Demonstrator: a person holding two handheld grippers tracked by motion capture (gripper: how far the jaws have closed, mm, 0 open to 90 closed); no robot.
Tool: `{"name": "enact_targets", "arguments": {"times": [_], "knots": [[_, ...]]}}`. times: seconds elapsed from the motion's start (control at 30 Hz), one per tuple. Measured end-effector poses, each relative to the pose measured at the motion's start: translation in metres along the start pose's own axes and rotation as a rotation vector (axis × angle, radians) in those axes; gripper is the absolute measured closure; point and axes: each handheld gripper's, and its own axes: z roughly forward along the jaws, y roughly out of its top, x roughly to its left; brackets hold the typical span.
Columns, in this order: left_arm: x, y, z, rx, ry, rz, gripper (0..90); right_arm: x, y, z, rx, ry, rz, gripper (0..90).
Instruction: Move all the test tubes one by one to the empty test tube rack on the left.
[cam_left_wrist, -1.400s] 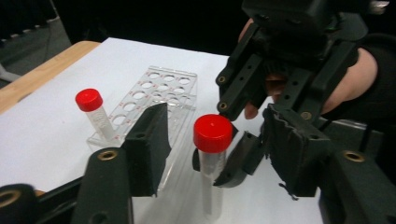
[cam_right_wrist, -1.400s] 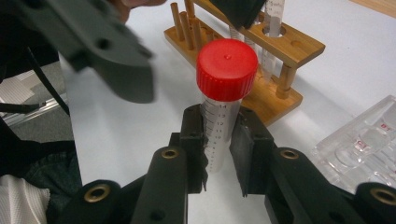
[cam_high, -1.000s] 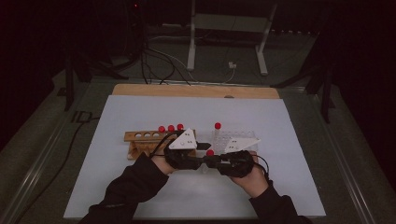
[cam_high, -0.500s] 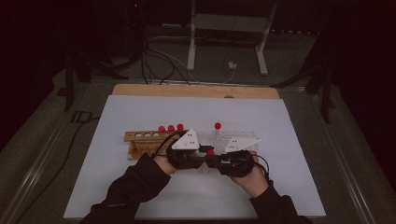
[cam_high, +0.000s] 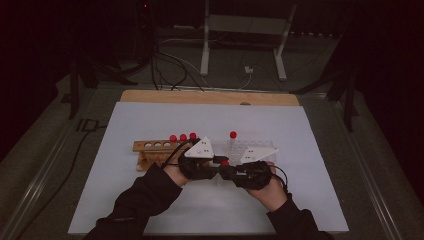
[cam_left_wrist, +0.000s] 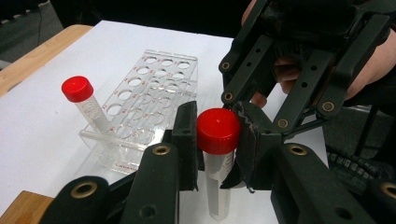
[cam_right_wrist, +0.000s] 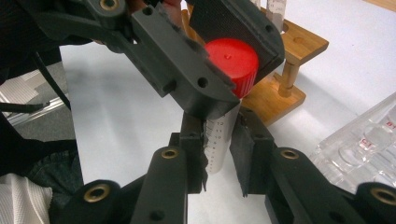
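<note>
A clear tube with a red cap (cam_left_wrist: 218, 130) is held in the air between my two grippers, just above the white mat. My left gripper (cam_left_wrist: 217, 140) is shut on the red cap. From the opposite side, my right gripper (cam_right_wrist: 218, 154) is shut on the tube's clear marked body (cam_right_wrist: 218, 140) below the cap. In the high view the two grippers meet nose to nose at the cap (cam_high: 225, 162), in front of the two racks.
A wooden rack (cam_high: 155, 150) at the left holds three red-capped tubes (cam_high: 183, 137). A clear plastic rack (cam_high: 250, 147) at the right holds one leaning red-capped tube (cam_high: 233, 134). The white mat (cam_high: 150, 210) lies on a wooden board.
</note>
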Motion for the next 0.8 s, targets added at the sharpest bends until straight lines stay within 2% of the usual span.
{"name": "enact_targets", "arguments": {"times": [0.07, 0.13, 0.27, 0.5, 0.8], "knots": [[0.000, 0.000, -0.001, 0.004, 0.007, 0.002, 71.6, 0.000, 0.000, 0.000, -0.007, 0.000, -0.001, 72.7], [0.000, 0.000, -0.002, 0.003, 0.010, 0.001, 71.6, 0.000, 0.000, -0.001, -0.007, -0.010, -0.003, 63.7], [0.001, 0.000, -0.006, 0.001, 0.023, -0.001, 71.6, 0.001, 0.000, -0.001, -0.009, -0.043, -0.006, 54.7], [0.002, 0.001, -0.016, 0.000, 0.045, 0.001, 71.7, 0.003, 0.001, -0.004, -0.023, -0.031, -0.006, 39.7], [0.005, 0.000, -0.039, -0.005, 0.086, -0.006, 71.6, 0.009, 0.003, -0.001, -0.017, -0.032, -0.003, 15.2]]}}
